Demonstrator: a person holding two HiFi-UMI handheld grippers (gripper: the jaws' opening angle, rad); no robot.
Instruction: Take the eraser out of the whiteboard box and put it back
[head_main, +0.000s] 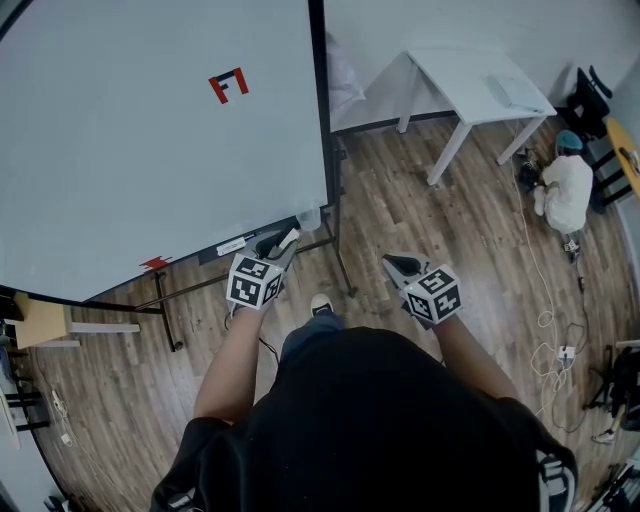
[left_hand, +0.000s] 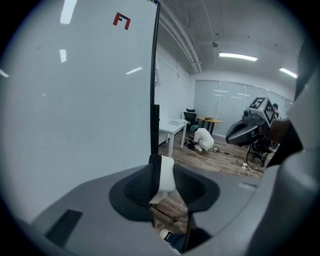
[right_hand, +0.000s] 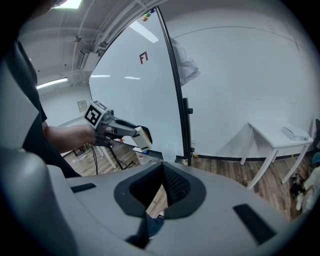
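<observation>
Gripping a white eraser (head_main: 290, 237), left gripper (head_main: 280, 245) has its jaws closed tight on it; in the left gripper view the eraser stands upright, pinched between the two dark pads. The eraser is out of the whiteboard box (head_main: 308, 218), held in the air just below the whiteboard's (head_main: 140, 140) lower right corner. The box, a small pale translucent container, sits at that same corner, at the right end of the whiteboard's tray (head_main: 232, 245), close to the eraser but not touching it.

Right gripper (head_main: 398, 266) hangs further right of the whiteboard, past its black edge frame (head_main: 318, 110), over the wooden floor (head_main: 400, 210). Its jaws are pressed together with nothing between them, per the right gripper view.

A red logo mark (head_main: 228, 85) sits high on the whiteboard face. A small red item (head_main: 155, 263) lies on the tray toward the whiteboard's lower left.

A white table (head_main: 470, 85) stands well to the right of the whiteboard, against the wall. A person in white (head_main: 565, 190) crouches on the floor beyond that table, far from the whiteboard, cables (head_main: 545, 320) trailing nearby.
</observation>
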